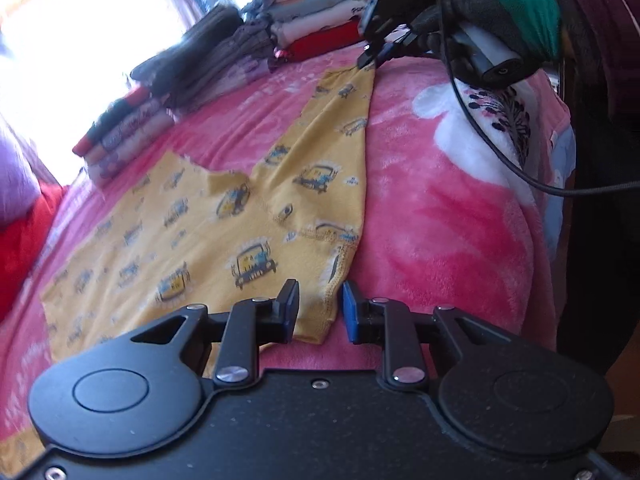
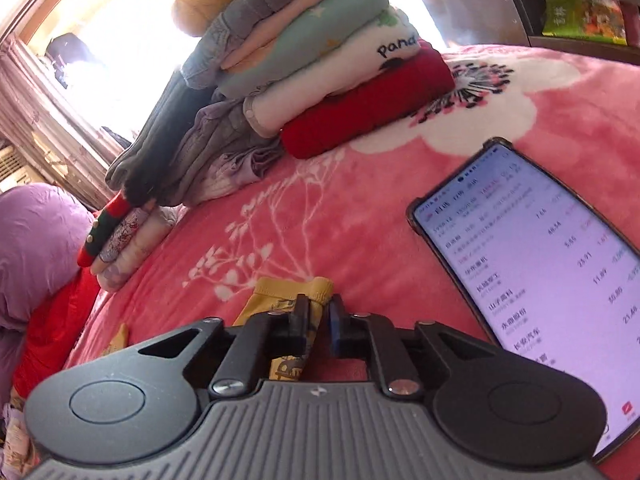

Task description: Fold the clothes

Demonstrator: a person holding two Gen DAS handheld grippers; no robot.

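Left wrist view: yellow garment [image 1: 224, 216] with car print lies spread flat on the pink blanket [image 1: 440, 208] covering the bed. Left gripper [image 1: 320, 312] sits low at the garment's near hem, fingers parted with a clear gap, hem corner lying between them but not pinched. At the far end of the garment's long leg, the right gripper [image 1: 370, 58] is down on the cloth tip, held by a gloved hand [image 1: 500, 28] in black and green; a black cable [image 1: 500, 156] trails from it. Stacks of folded clothes [image 1: 312, 20] line the far edge of the bed, smaller rolled pile [image 1: 124, 128] to the left.

Right wrist view: right gripper [image 2: 319, 320] fingers are nearly together, narrow slit left, yellow cuff [image 2: 292, 290] of the garment bunched between them; cannot tell if it is truly clamped. Phone [image 2: 532, 272] with lit screen lies on the blanket just right of the gripper. Folded stack [image 2: 320, 60] with red item [image 2: 368, 116] at bottom sits beyond, well apart from the cuff
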